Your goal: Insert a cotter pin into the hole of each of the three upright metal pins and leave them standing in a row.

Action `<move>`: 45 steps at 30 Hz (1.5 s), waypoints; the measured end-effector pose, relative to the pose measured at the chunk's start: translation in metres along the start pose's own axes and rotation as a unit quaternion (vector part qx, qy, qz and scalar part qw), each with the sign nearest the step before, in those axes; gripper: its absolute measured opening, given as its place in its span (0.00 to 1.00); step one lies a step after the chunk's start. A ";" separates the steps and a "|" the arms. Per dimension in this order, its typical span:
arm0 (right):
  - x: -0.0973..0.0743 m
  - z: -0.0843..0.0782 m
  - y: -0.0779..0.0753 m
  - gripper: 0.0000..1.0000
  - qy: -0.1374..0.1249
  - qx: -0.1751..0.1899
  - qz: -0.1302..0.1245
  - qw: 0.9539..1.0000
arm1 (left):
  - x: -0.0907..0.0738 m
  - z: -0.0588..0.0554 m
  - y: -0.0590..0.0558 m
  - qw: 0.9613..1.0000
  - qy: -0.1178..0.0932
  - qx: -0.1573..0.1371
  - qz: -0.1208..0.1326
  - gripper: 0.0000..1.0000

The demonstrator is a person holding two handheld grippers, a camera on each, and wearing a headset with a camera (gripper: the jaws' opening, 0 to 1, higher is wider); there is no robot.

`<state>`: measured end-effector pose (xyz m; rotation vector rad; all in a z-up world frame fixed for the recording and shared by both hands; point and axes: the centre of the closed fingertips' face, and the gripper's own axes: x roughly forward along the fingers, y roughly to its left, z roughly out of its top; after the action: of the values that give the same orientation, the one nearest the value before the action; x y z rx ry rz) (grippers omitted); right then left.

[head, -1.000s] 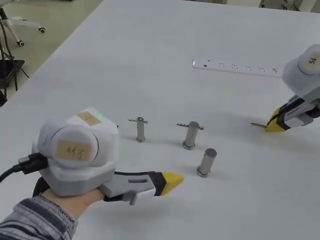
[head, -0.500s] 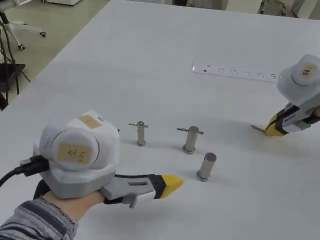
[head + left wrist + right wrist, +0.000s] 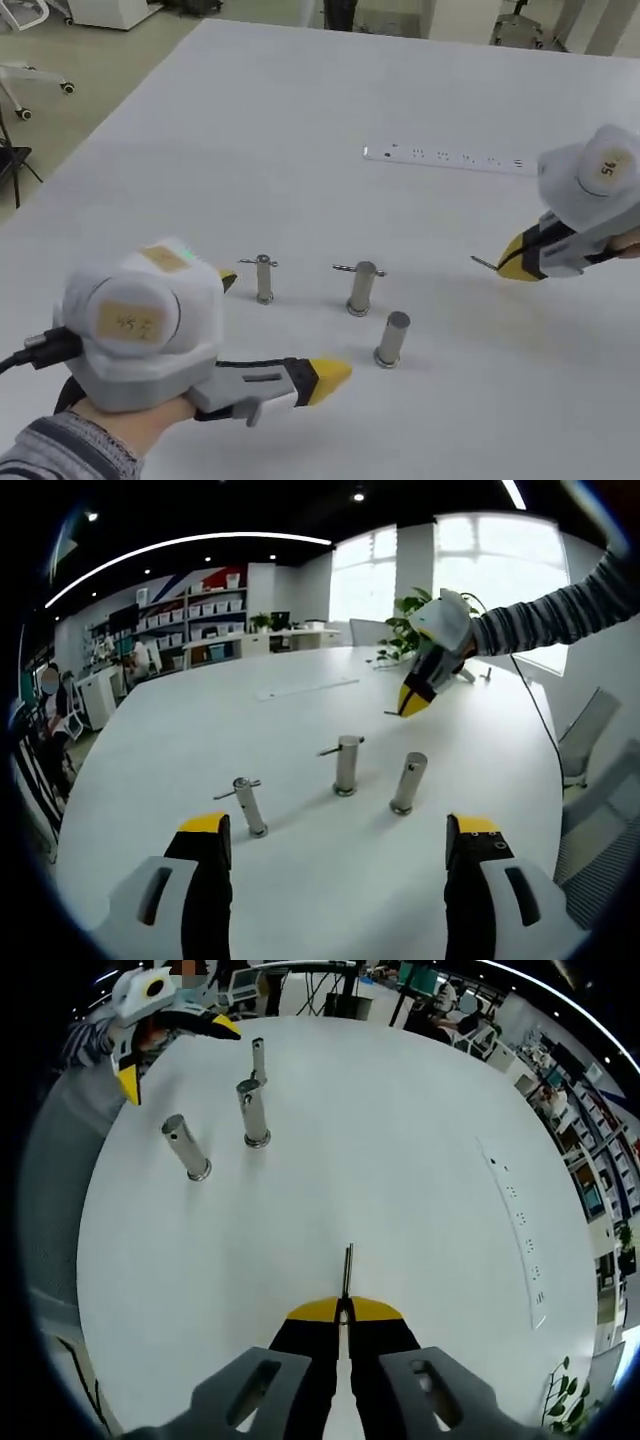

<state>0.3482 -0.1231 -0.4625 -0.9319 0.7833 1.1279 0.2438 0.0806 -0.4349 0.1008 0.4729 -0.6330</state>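
Three upright metal pins (image 3: 346, 765), two bearing cotter pins (image 3: 238, 789), left tool (image 3: 338, 828) spread wide below, right tool (image 3: 415, 698) beyond

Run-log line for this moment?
left gripper open | right gripper shut on cotter pin | left pin, middle pin: cotter in | near pin: no cotter

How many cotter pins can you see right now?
3. First cotter pin through the thin metal pin at the head view's left; second cotter pin through the middle metal pin; third cotter pin pinched in the right gripper. None seem hidden.
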 end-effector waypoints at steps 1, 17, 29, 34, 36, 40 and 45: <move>-0.002 0.004 0.003 0.00 -0.005 -0.006 -0.001 1.000 | 0.000 0.001 -0.003 1.000 -0.002 0.004 -0.003 0.86; -0.028 0.063 0.046 0.00 -0.077 -0.103 -0.027 0.991 | 0.004 0.020 -0.034 0.998 -0.003 -0.018 -0.061 0.63; -0.038 0.097 0.090 0.00 -0.113 -0.170 -0.021 0.979 | 0.008 0.036 -0.057 0.993 -0.017 -0.066 -0.096 0.46; -0.040 0.105 0.102 0.00 -0.124 -0.179 -0.016 0.976 | 0.010 0.042 -0.067 0.989 -0.027 -0.099 -0.108 0.38; -0.041 0.108 0.108 0.00 -0.127 -0.181 -0.010 0.975 | 0.010 0.043 -0.070 0.988 -0.028 -0.107 -0.112 0.34; -0.042 0.115 0.122 0.00 -0.133 -0.199 -0.003 0.971 | 0.010 0.042 -0.076 0.985 -0.025 -0.120 -0.122 0.28; -0.043 0.122 0.132 0.00 -0.141 -0.210 0.004 0.968 | 0.008 0.044 -0.083 0.981 -0.029 -0.135 -0.136 0.18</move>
<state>0.2167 -0.0091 -0.4013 -1.0850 0.3196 1.4272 0.2176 -0.0011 -0.3946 -0.2431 0.5174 -0.8301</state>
